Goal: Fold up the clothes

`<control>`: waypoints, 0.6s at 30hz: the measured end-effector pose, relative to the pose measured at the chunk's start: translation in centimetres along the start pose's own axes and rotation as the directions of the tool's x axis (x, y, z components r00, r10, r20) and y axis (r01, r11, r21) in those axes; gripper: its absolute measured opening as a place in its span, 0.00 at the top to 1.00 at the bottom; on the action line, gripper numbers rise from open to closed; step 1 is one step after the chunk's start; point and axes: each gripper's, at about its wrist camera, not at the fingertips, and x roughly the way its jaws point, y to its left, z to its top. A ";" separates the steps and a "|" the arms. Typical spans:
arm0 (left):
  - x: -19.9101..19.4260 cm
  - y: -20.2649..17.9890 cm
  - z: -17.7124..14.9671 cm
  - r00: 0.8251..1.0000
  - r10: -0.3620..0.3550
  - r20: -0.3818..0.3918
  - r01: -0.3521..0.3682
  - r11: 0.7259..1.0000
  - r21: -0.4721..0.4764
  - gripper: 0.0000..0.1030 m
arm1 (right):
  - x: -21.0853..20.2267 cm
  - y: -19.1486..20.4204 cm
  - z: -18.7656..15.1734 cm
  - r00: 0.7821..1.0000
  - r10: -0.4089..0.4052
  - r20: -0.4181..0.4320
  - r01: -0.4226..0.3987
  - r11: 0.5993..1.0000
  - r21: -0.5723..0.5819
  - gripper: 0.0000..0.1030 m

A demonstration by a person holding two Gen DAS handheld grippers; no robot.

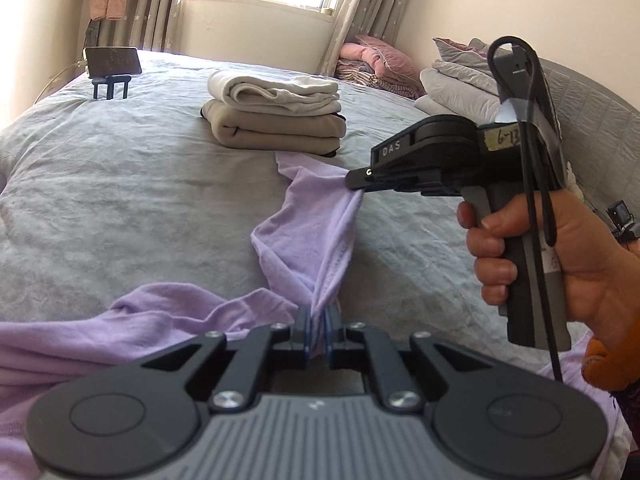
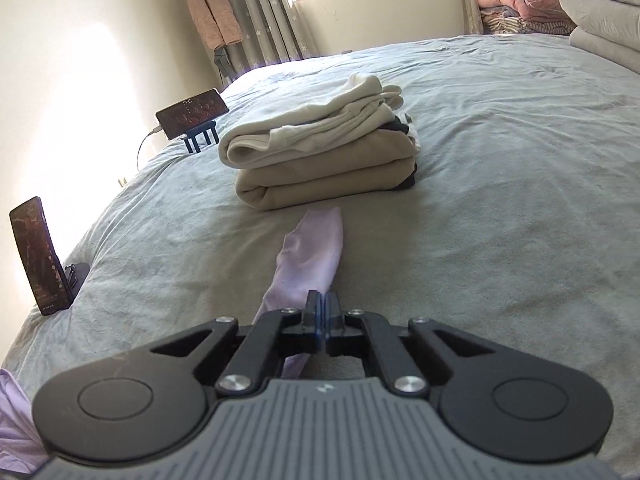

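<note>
A lilac garment (image 1: 308,236) lies crumpled on the grey bed, one strip of it stretched between both grippers. My left gripper (image 1: 319,320) is shut on a bunched fold of it at the near end. In the left wrist view the right gripper (image 1: 356,184), held by a hand, pinches the far end of that strip just above the bed. In the right wrist view the right gripper (image 2: 323,308) is shut on the lilac garment (image 2: 312,256), whose tip points toward the folded pile. More lilac cloth spreads at lower left.
A pile of folded cream and beige clothes (image 1: 276,116) (image 2: 320,156) sits mid-bed beyond the garment. A phone on a blue stand (image 1: 112,64) (image 2: 192,116) and a second phone (image 2: 38,256) stand near the left edge. Pillows and bedding (image 1: 460,84) are stacked at the right.
</note>
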 end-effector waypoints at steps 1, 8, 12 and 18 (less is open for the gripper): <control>-0.2 0.1 0.1 1.000 -0.009 -0.001 0.009 1.000 -0.001 0.93 | -1.0 -0.2 0.0 1.000 -0.020 0.017 0.020 1.000 -0.016 0.98; -2.0 1.3 1.1 0.999 -0.031 0.007 0.031 1.000 0.002 0.89 | -6.2 -2.3 -3.1 0.987 -0.149 0.052 0.152 0.987 -0.058 0.98; -3.2 3.9 1.9 0.999 0.040 0.036 -0.038 0.997 -0.062 0.83 | -7.8 -3.6 -5.8 0.984 -0.178 0.015 0.178 0.983 -0.047 0.98; -5.1 8.1 2.1 0.988 0.147 0.053 -0.135 0.974 -0.181 0.81 | -8.9 -3.7 -8.6 0.982 -0.178 -0.067 0.173 0.982 -0.073 0.98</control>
